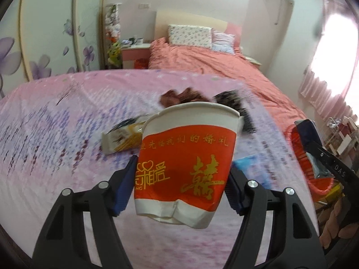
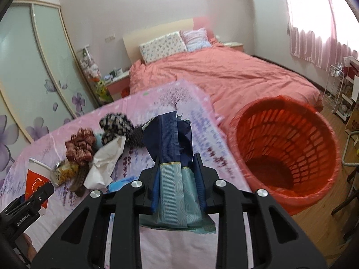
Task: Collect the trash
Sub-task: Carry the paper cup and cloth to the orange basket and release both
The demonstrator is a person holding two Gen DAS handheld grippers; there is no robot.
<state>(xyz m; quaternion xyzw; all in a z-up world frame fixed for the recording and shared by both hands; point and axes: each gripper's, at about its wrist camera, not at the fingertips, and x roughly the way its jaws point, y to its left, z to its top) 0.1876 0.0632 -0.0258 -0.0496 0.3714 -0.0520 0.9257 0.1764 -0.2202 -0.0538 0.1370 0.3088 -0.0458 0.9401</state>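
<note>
My left gripper (image 1: 182, 165) is shut on a red and white paper cup (image 1: 186, 157), dented at its base and lifted above the pink cloth-covered table (image 1: 56, 134). My right gripper (image 2: 177, 159) is shut on a dark blue and teal wrapper (image 2: 172, 139), which sticks up past the fingertips. The red plastic basket (image 2: 280, 99) stands on the floor just right of the table, to the right of the wrapper. A snack packet (image 1: 121, 139), a crumpled white tissue (image 2: 105, 163) and a blue packet (image 2: 121, 182) lie on the table.
A brown-red ribbon bow (image 2: 79, 148) and a black and white checked cloth item (image 2: 114, 125) also lie on the table. A bed with a coral cover (image 2: 224, 74) stands behind it, a flowered wardrobe (image 2: 44, 67) at the left, a white rack (image 2: 338, 89) at the right.
</note>
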